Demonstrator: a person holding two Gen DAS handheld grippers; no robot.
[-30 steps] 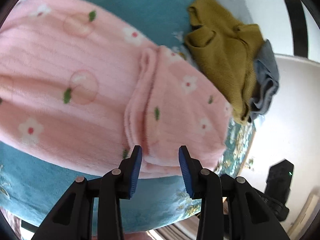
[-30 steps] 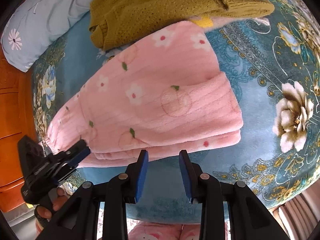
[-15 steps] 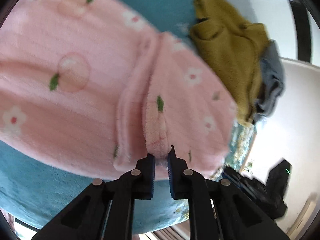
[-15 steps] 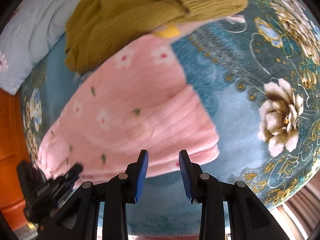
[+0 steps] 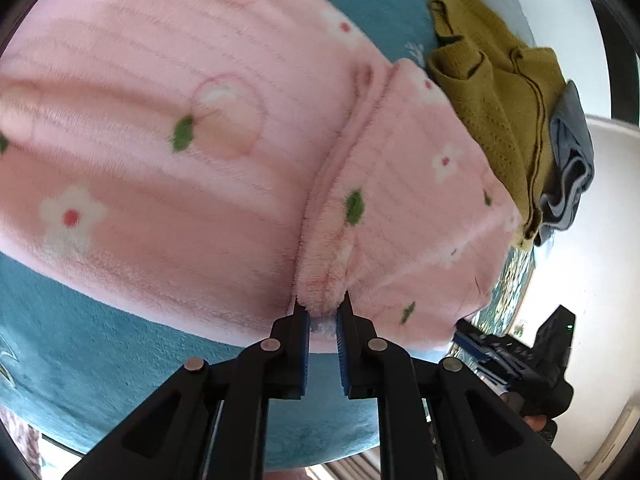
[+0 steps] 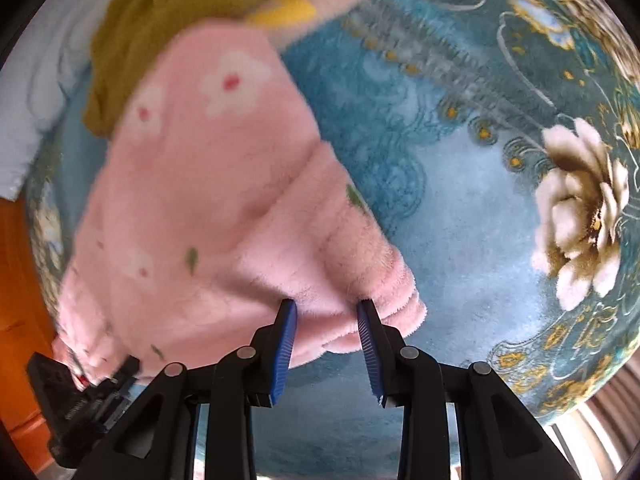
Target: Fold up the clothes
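A pink fleece garment [image 5: 180,152] with flowers and green leaves lies folded on a teal floral bedspread [image 5: 100,360]. My left gripper [image 5: 322,310] is shut on a folded edge of the garment at its near side. In the right wrist view the same garment [image 6: 208,208] fills the left half. My right gripper [image 6: 326,308] is open, its blue pads straddling the thick near corner of the garment. The left gripper also shows in the right wrist view [image 6: 80,396] at the garment's lower left corner.
A mustard knitted garment [image 5: 500,92] and a grey garment [image 5: 572,168] lie piled beyond the pink one. A pale blue pillow [image 6: 36,92] is at the far left. The bedspread [image 6: 480,220] has a large flower [image 6: 580,208]. An orange wooden bed frame [image 6: 16,320] borders the left.
My left gripper closed on the garment's folded edge. My right gripper moved forward until its open fingers reach around the garment's near corner.
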